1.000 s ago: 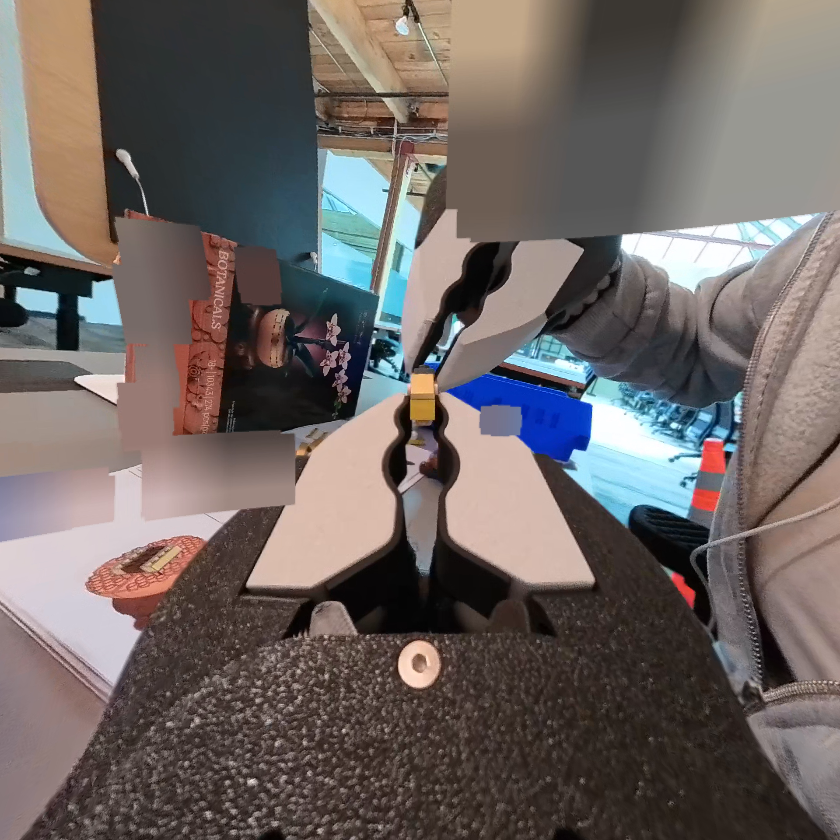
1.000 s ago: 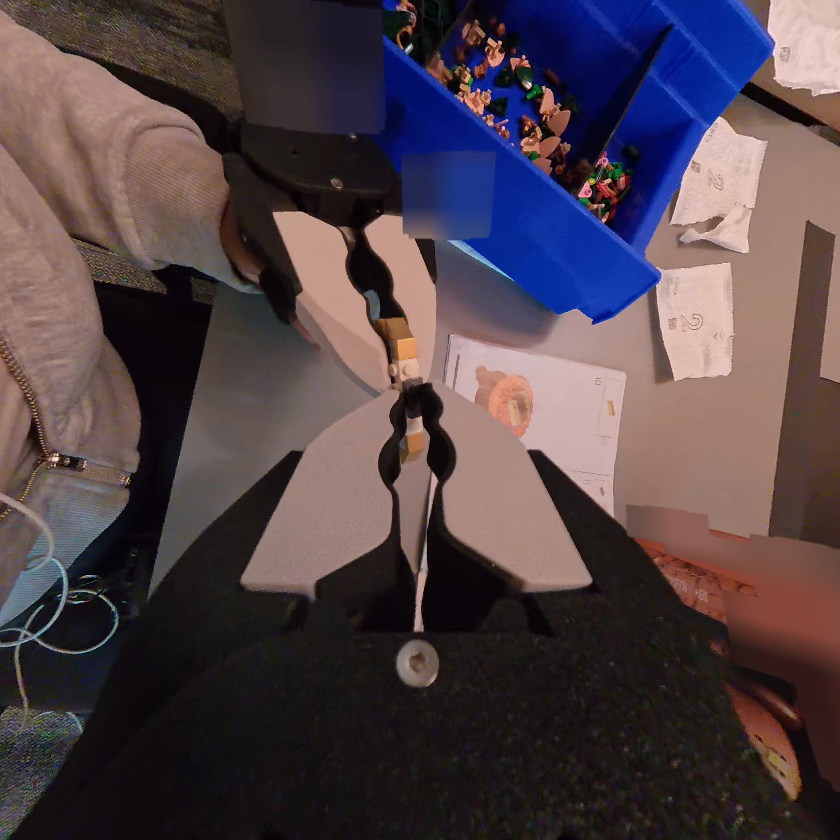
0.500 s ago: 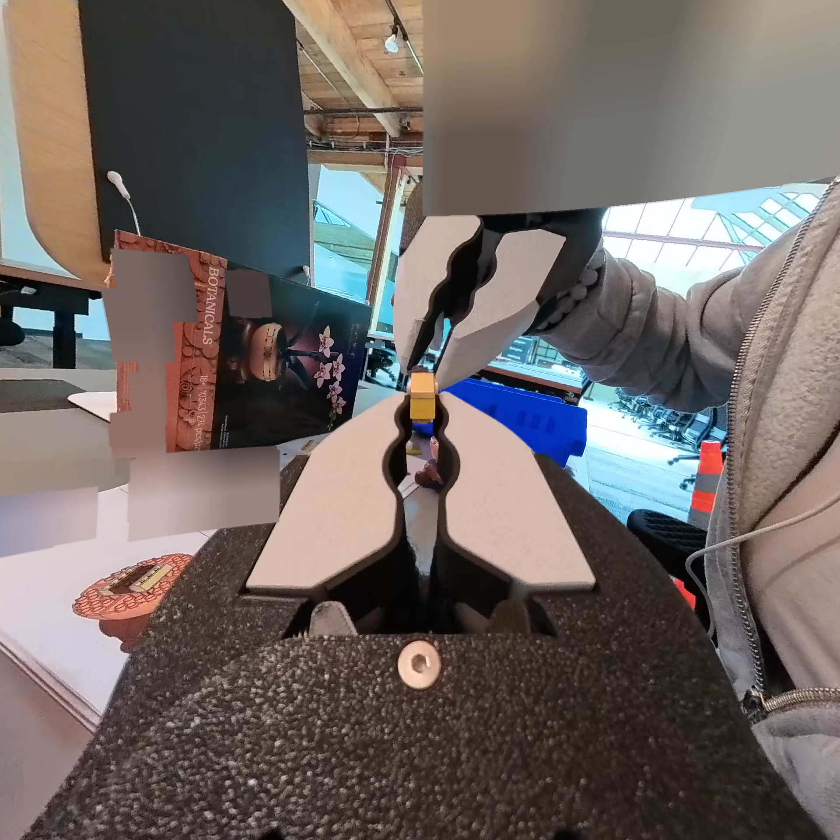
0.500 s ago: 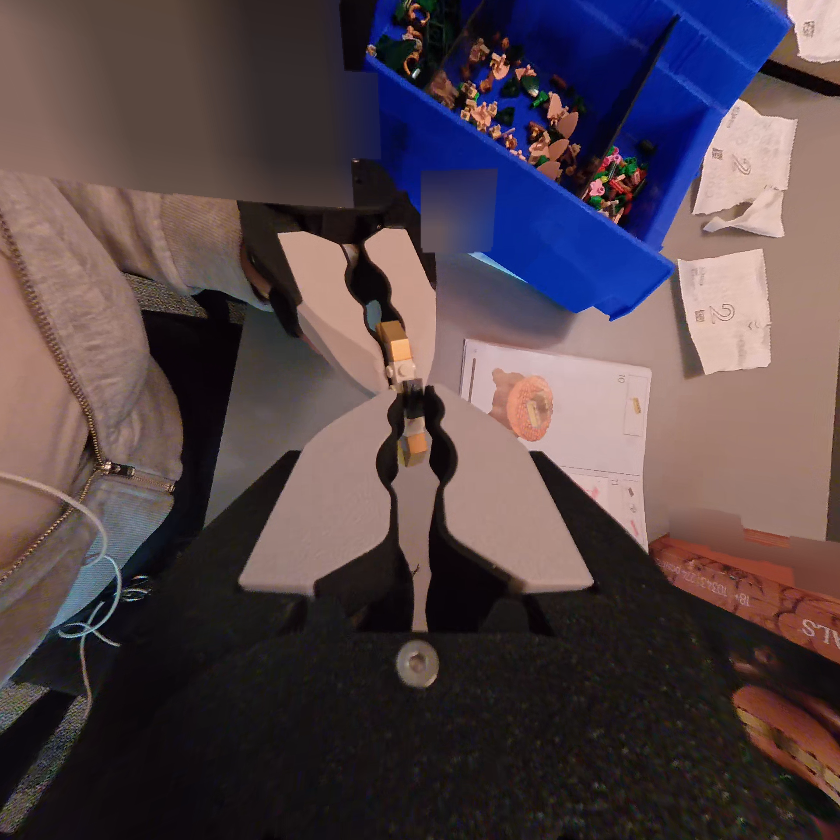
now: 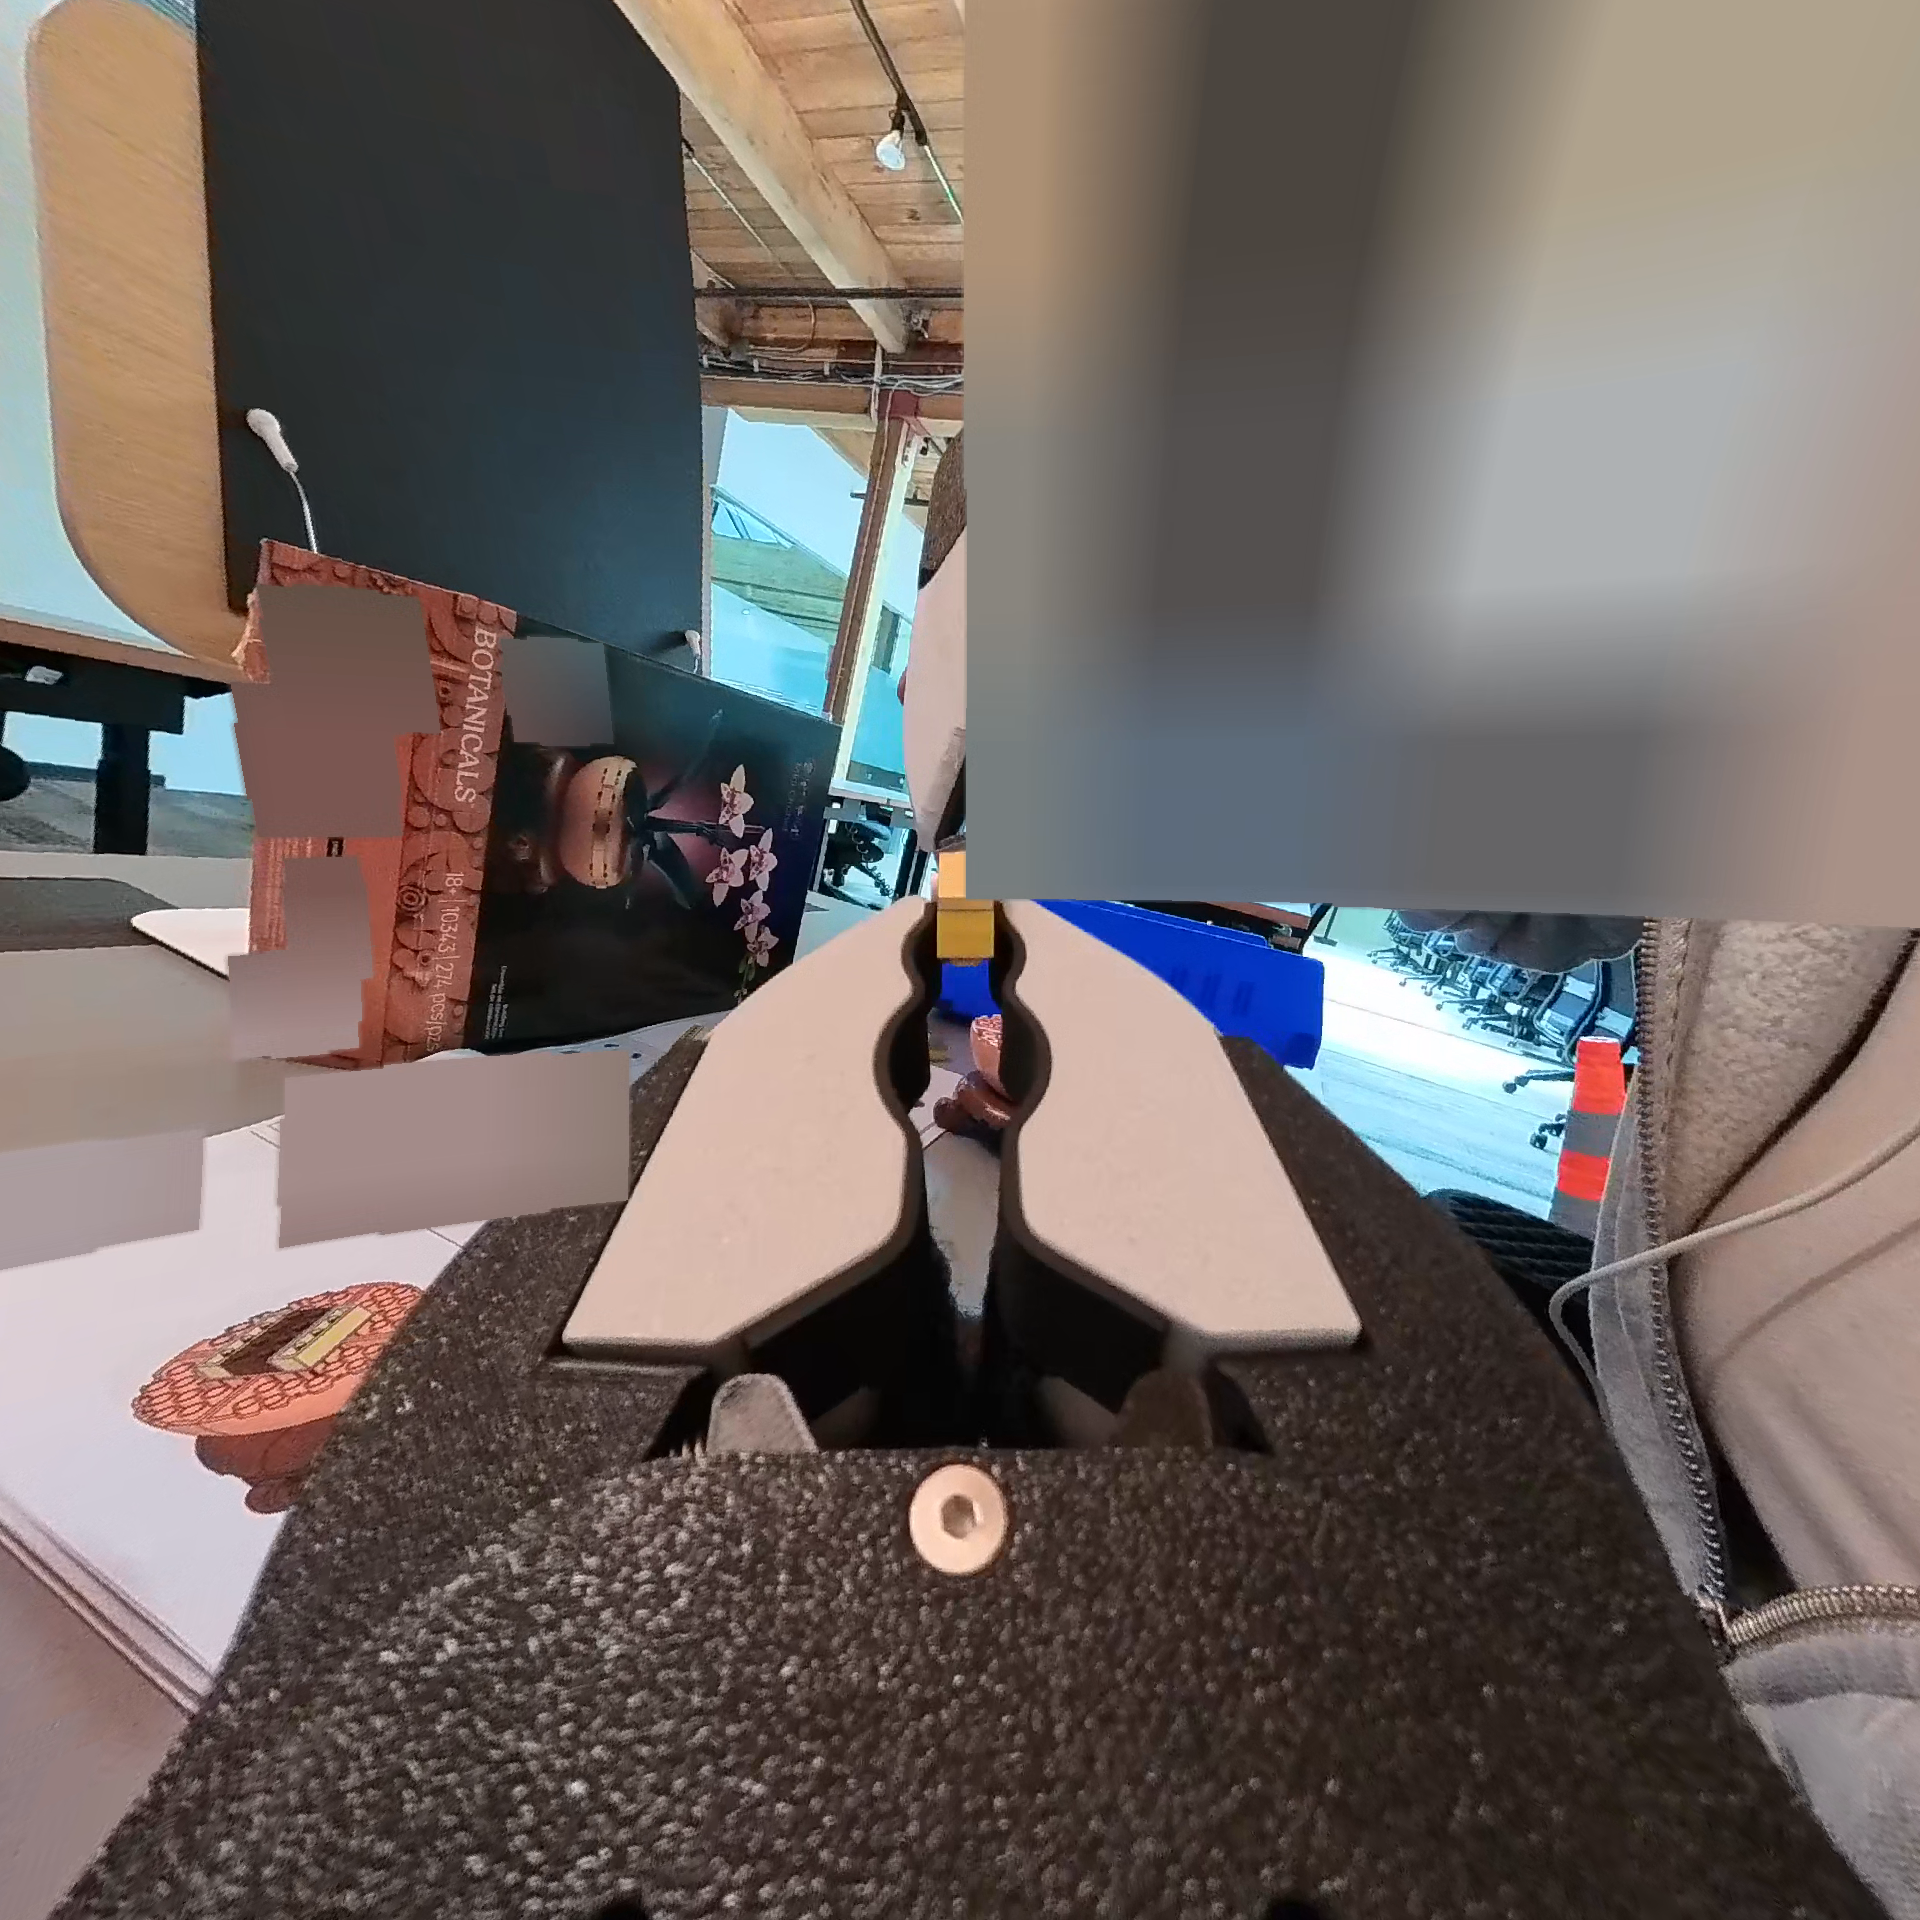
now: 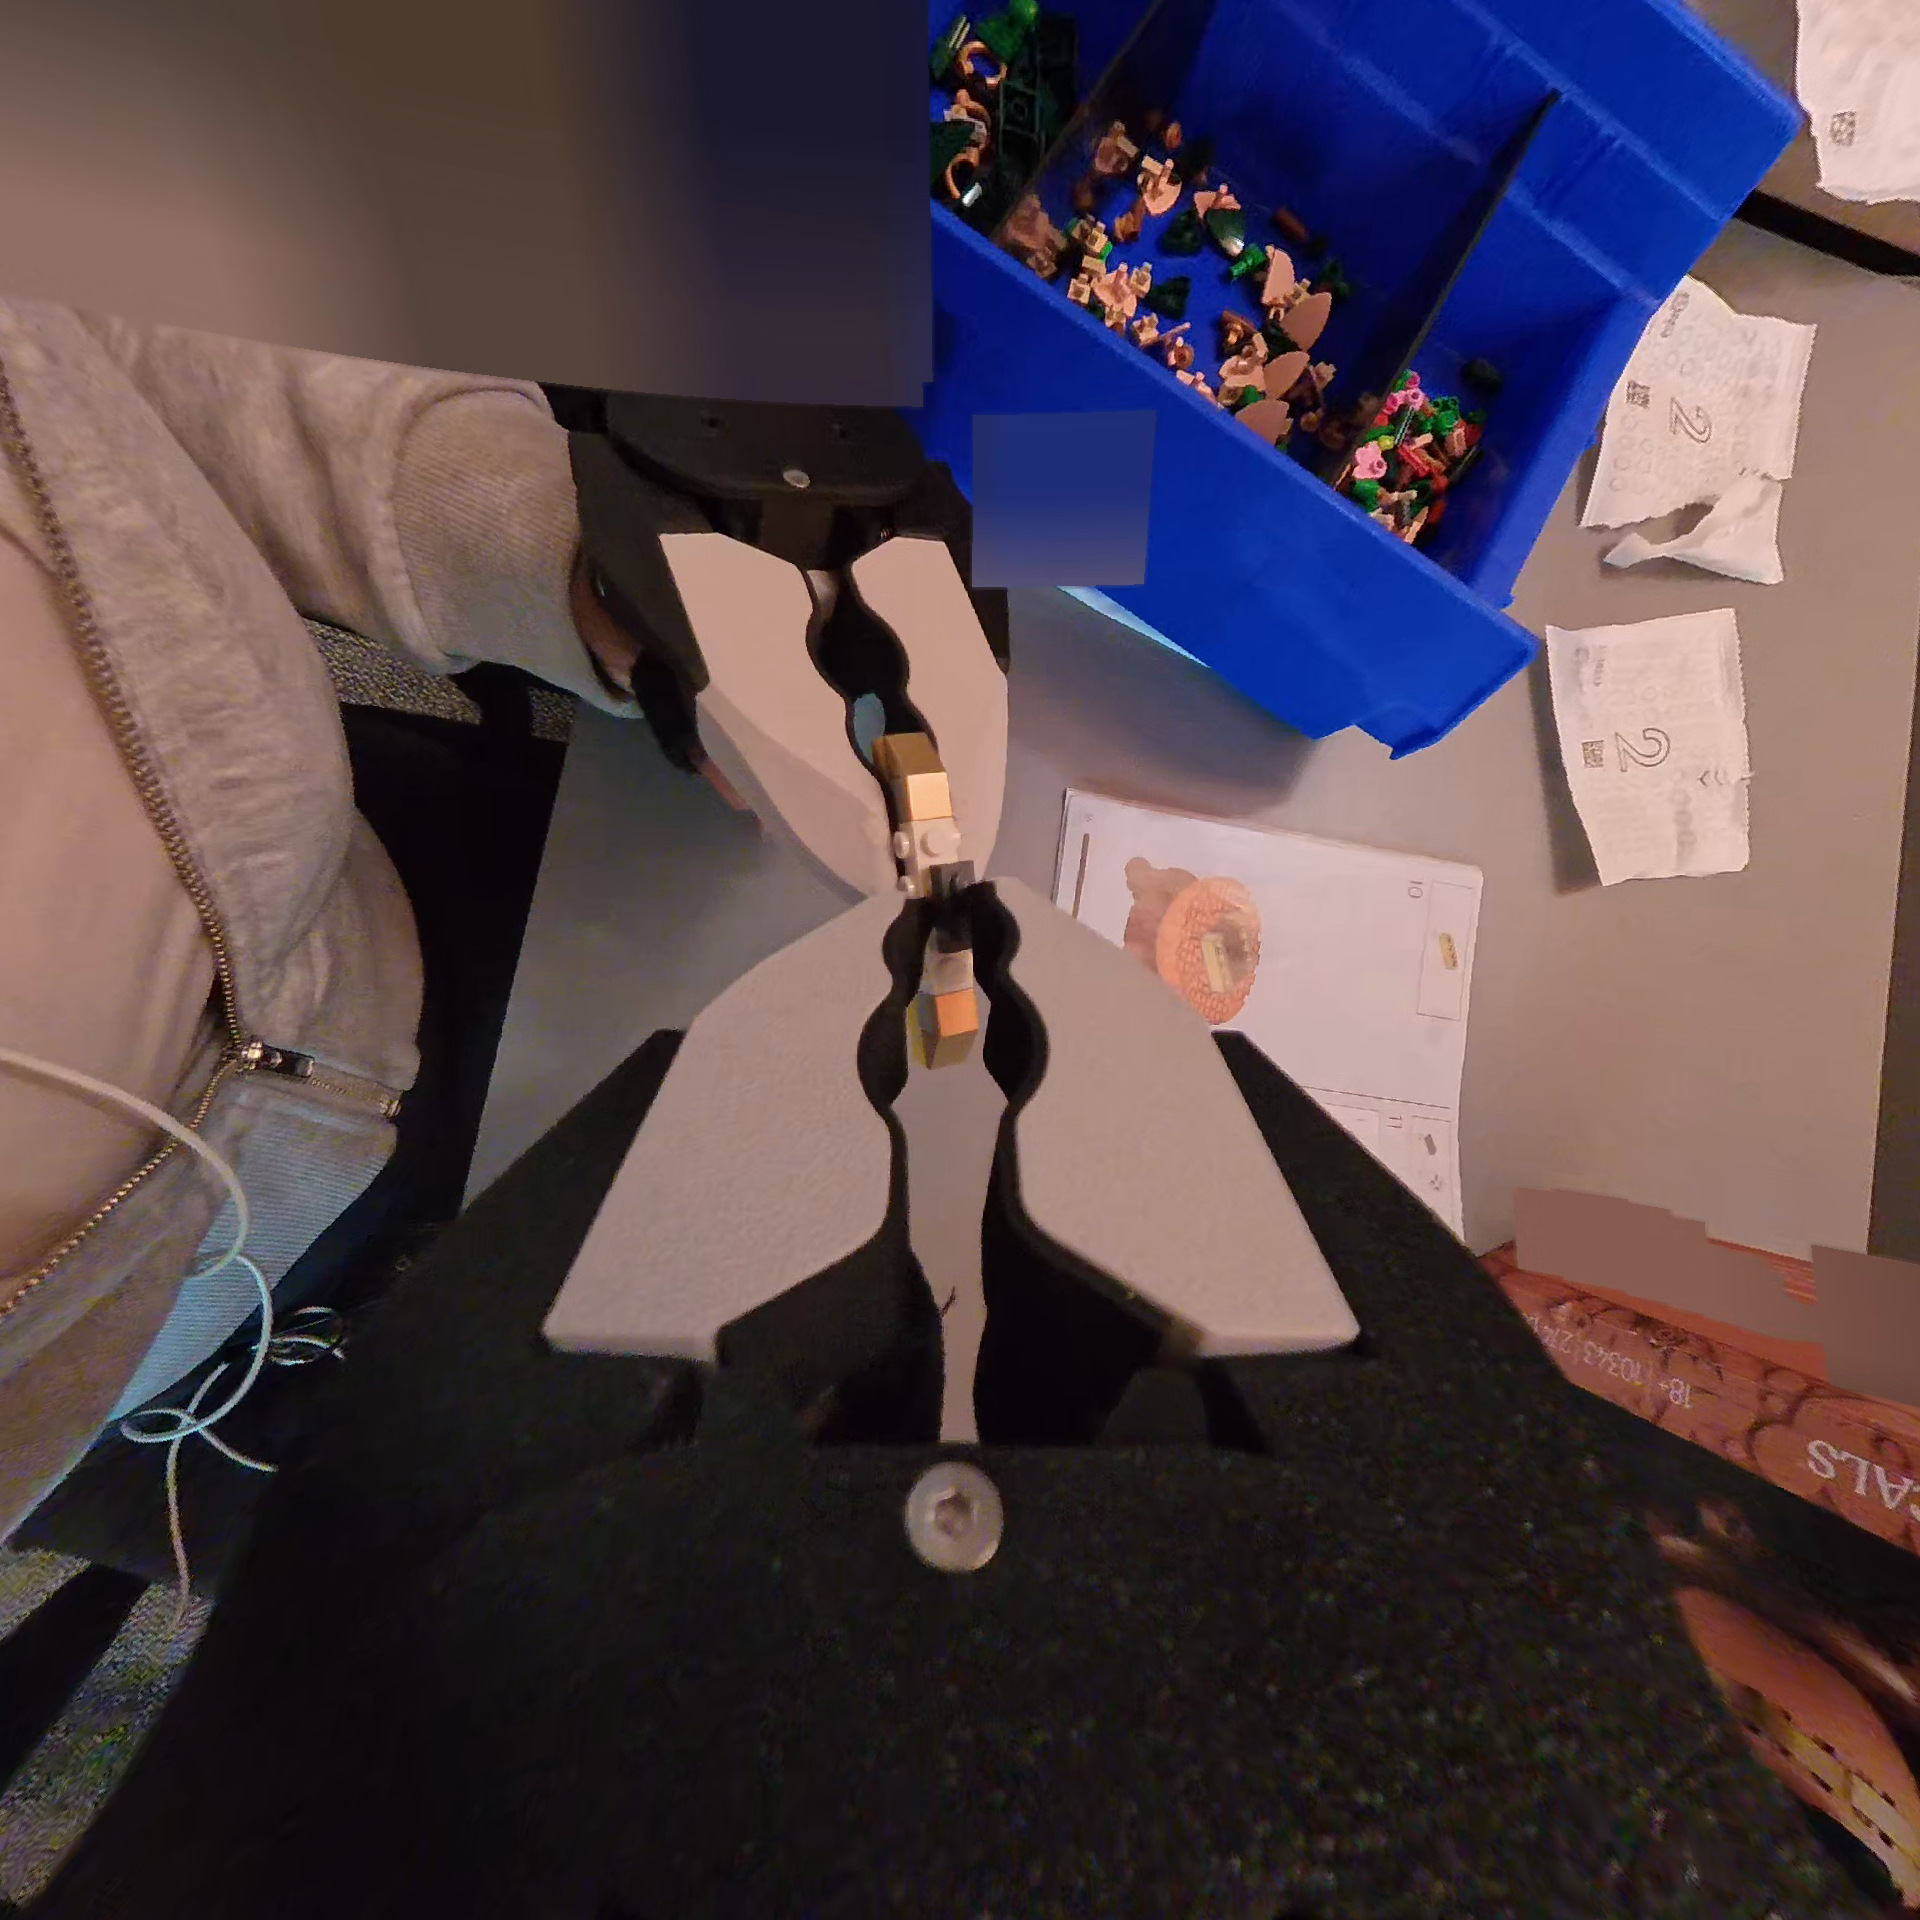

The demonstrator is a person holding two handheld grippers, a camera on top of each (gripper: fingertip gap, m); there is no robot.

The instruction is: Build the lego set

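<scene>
In the left wrist view my left gripper (image 5: 966,914) is shut on a small gold lego piece (image 5: 966,930) at its tips. My right gripper (image 5: 928,727) comes down onto it from above and is mostly hidden by a blur patch. In the right wrist view my right gripper (image 6: 945,896) is shut on a small black, grey and gold lego stack (image 6: 945,1013). The left gripper (image 6: 928,868) faces it tip to tip, holding a gold and grey stack (image 6: 914,795). The two stacks touch end to end above the table.
A blue bin (image 6: 1299,582) with several small lego parts sits behind the grippers. An open instruction booklet (image 6: 1340,914) lies under them. Torn paper bags (image 6: 1652,748) lie to the right. The set's box (image 5: 623,852) stands at the left, and a grey sleeve (image 6: 343,499) shows. Only a small space, under 4 cm, lies between the two pairs of fingers.
Both grippers stay shut and tip to tip. The held pieces have been pushed closer together, and the right gripper now sits more directly above the left one.
</scene>
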